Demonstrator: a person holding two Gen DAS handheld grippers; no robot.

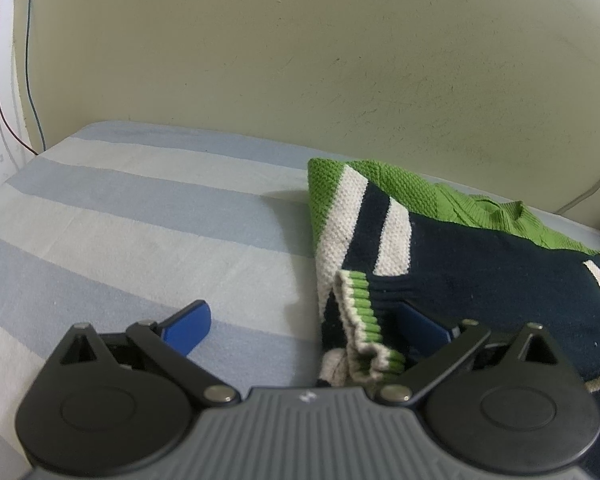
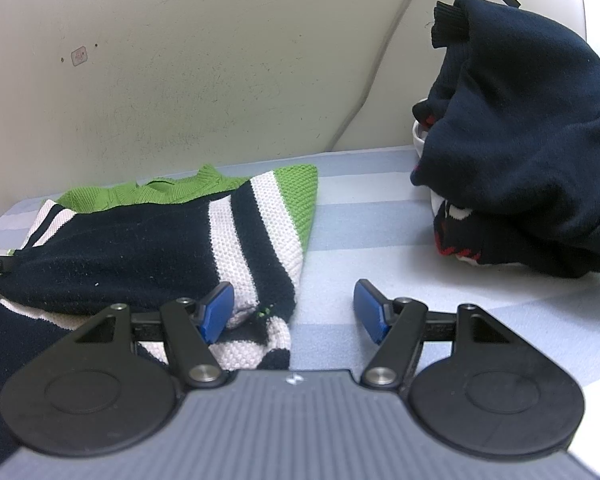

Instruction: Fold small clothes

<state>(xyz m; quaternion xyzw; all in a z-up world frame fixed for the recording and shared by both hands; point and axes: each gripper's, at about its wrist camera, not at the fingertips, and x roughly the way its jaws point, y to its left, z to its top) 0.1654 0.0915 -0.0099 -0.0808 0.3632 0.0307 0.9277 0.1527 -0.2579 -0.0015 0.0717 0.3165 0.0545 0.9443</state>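
Closest in, the left hand-held gripper [image 1: 304, 328] is spread as wide as it goes, gripping nothing. The sweater [image 1: 460, 264] cuff [image 1: 364, 320] sits bunched between its fingers [image 1: 190, 330], and the other pad is tucked against the knit. Risk here, I reckon: pull away carelessly and that pad drags the cuff, undoing the fold. The right hand-held gripper [image 2: 296, 314] is partly apart and empty too, one pad on the sweater's striped corner [image 2: 260, 312]. The sweater lies folded mid-bed [image 1: 120, 220], reaching toward the wall edge. Further back, a dark clothes pile [image 2: 520, 140] sits near the far right corner.
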